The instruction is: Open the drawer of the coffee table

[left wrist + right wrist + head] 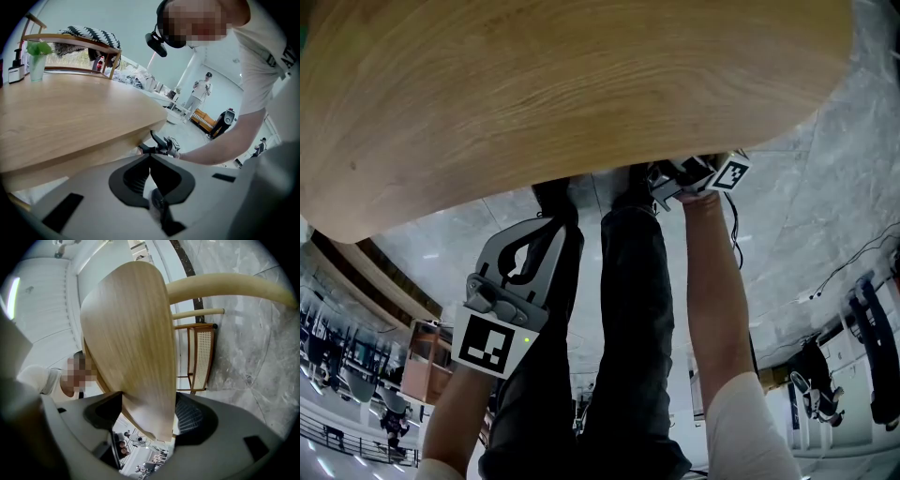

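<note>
Grey marble floor under the wooden coffee table (pixel 534 94): at 1 o'clock the right gripper (pixel 664 187) pinches its edge, drawer not discernible; at 7 o'clock the left gripper (pixel 549 227), jaws pressed together, empty.

Grey marble floor (pixel 825 187), cane chair (pixel 202 357)

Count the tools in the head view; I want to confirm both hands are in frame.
2. The left tool is held clear of the tabletop, jaws together and empty. The right tool is at the tabletop's edge, jaws closed on it. None seems hidden.
</note>
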A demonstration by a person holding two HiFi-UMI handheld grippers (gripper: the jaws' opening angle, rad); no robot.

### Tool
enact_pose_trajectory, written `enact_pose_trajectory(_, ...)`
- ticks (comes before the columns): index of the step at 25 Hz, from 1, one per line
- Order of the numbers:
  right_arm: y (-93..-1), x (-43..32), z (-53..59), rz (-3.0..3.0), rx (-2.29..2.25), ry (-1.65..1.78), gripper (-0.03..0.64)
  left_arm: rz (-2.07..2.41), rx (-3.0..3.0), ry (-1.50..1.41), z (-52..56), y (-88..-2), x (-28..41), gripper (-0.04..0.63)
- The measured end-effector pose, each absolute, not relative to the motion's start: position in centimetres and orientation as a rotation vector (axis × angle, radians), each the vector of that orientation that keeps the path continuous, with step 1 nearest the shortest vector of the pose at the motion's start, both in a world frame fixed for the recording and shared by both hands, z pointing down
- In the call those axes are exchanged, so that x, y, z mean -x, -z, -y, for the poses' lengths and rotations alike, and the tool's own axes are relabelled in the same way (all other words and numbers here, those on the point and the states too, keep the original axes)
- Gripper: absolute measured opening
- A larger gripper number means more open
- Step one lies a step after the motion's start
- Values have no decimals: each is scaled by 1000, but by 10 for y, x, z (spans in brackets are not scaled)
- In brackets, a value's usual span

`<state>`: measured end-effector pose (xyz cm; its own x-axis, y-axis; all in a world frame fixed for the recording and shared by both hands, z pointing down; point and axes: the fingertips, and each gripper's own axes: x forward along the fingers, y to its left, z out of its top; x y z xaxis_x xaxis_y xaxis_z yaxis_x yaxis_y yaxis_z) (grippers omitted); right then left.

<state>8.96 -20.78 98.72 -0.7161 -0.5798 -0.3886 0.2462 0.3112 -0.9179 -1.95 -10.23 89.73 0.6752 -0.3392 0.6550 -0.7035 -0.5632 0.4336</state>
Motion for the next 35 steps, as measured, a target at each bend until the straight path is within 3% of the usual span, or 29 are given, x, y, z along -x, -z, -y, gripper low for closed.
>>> enact_pose_trajectory(13,-984,-89,150,-1831,315,1520,371,800,-2196,-686,73,-897,35,20)
enact_pose_trajectory(35,-993,-116,61,-1761,354,1601,368,512,-2376,-754,-2,-891,-6,20)
